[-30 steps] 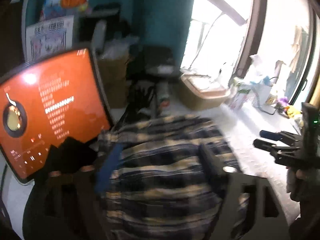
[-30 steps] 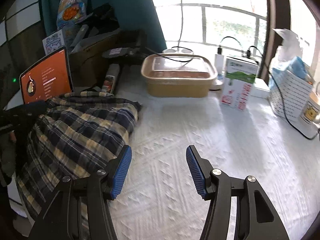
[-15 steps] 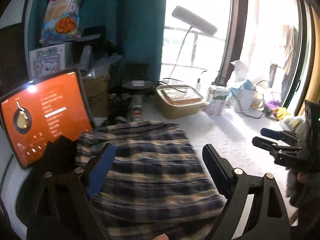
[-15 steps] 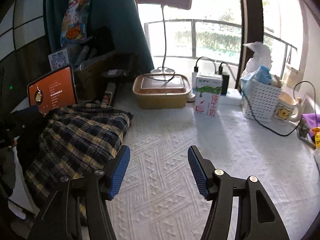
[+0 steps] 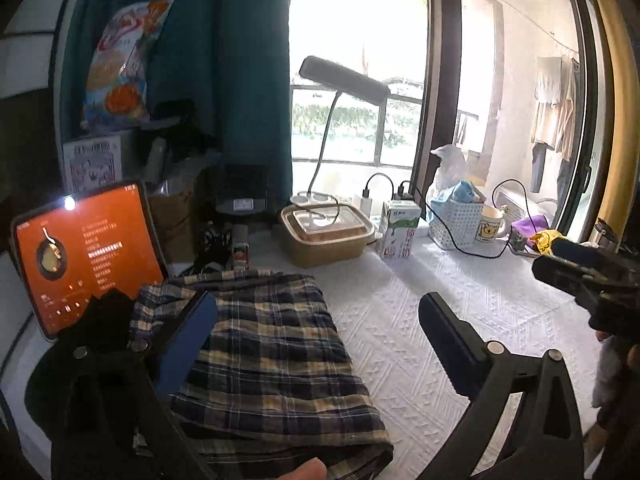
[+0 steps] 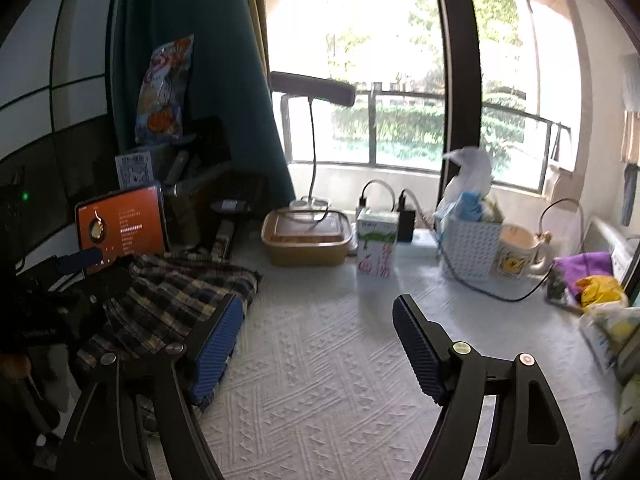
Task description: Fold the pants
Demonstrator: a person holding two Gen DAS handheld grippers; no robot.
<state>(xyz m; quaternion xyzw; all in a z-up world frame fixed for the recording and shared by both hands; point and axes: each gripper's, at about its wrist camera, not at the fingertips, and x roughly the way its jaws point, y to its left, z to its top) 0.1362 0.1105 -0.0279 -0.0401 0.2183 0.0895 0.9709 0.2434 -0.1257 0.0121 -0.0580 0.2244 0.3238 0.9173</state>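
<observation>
Now your left tongs (image 5: 316, 340) stand wide apart above the folded plaid pants (image 5: 272, 344), gripping nothing; their jaws have just been opening. Your right tongs (image 6: 316, 344) also gape empty over the bare white cloth of the table (image 6: 320, 400), having just widened too. Those pants lie at the table's left edge, beside the orange tablet (image 5: 86, 254).
</observation>
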